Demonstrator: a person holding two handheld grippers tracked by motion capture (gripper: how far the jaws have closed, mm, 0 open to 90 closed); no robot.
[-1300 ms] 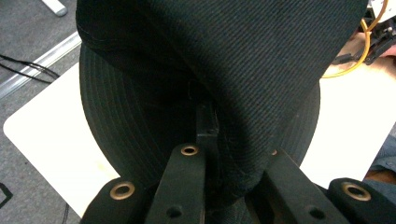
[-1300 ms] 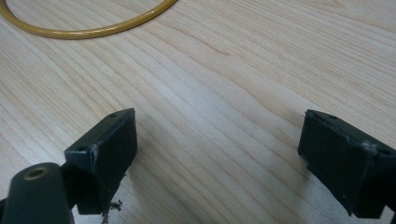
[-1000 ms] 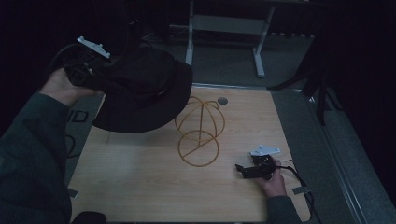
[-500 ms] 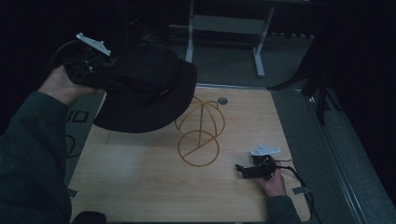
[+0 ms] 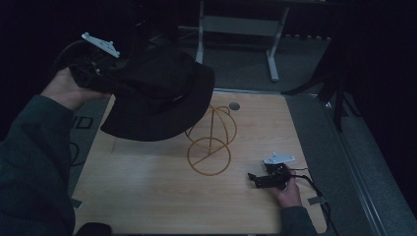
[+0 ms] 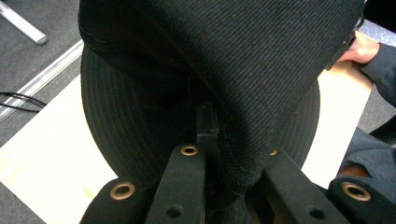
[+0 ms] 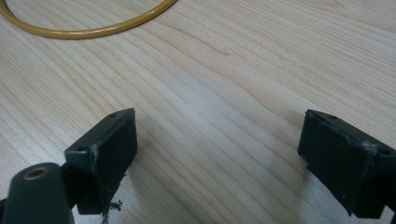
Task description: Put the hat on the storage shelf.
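Hat, high view: the black bucket hat [image 5: 160, 98] hangs in the air over the far left part of the wooden table [image 5: 147, 191], clear of the surface, its brim tilted toward the yellow wire hat stand [image 5: 210, 140].
Left gripper, high view: the left gripper [image 5: 105, 78] is raised at the far left, its jaws pinched tight on the hat's edge.
Stand, high view: it stands bare near the table's middle, just right of and below the hat; nothing sits on it yet.
Right gripper, high view: the right gripper [image 5: 255, 179] rests low on the table at the near right, well apart from the hat.
Hat, left gripper view: dark twill cloth bunches between the closed jaws, crown and brim drooping beyond them over the table edge.
Table, right gripper view: the jaws stand wide apart over bare wood with nothing between them; an arc of the stand's base ring [image 7: 93, 28] curves across the far left.
Done so far: the hat is picked up and carried close to the stand.
Left to do: judging by the layout, lower the crown over the wire dome and let go.
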